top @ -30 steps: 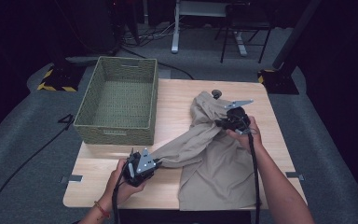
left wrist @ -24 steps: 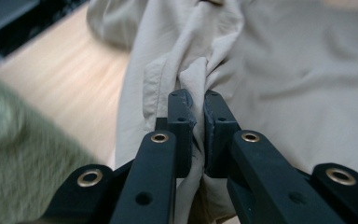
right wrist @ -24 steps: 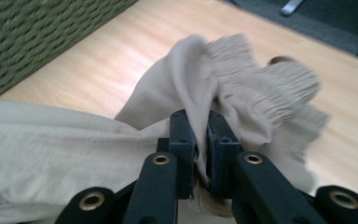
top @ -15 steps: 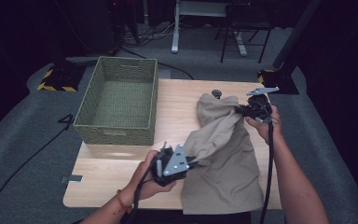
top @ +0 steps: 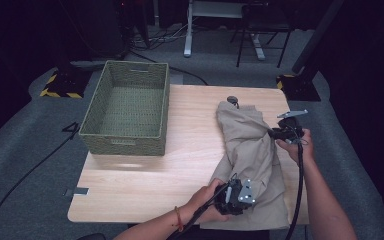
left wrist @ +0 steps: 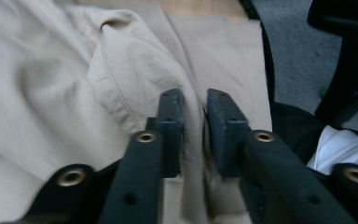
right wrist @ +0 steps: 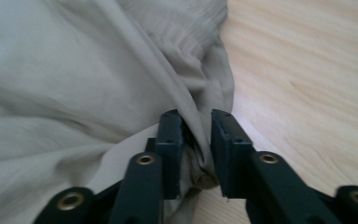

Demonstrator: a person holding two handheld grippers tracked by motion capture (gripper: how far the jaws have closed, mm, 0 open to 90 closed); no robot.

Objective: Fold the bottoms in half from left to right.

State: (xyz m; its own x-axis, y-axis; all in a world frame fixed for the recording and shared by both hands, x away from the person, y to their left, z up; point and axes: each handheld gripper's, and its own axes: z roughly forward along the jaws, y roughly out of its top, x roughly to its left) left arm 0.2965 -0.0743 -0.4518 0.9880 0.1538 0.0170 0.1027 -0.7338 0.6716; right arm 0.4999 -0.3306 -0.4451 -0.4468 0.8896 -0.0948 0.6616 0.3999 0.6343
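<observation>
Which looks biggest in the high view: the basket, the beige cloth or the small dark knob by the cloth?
1. Beige cloth and basket look about alike; the cloth is nearer the camera, so I won't rank them.
2. Small dark knob, by far the smallest.

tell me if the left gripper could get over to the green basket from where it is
Probably yes. The left gripper sits at the near edge on the beige garment, and bare table lies between it and the green basket. Cloth lies between its fingers, which have just been opening.

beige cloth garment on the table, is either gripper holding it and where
Beige cloth garment: fabric folds lie between both grippers' just-opening jaws, left gripper at the near end, right gripper at the right edge.
</observation>
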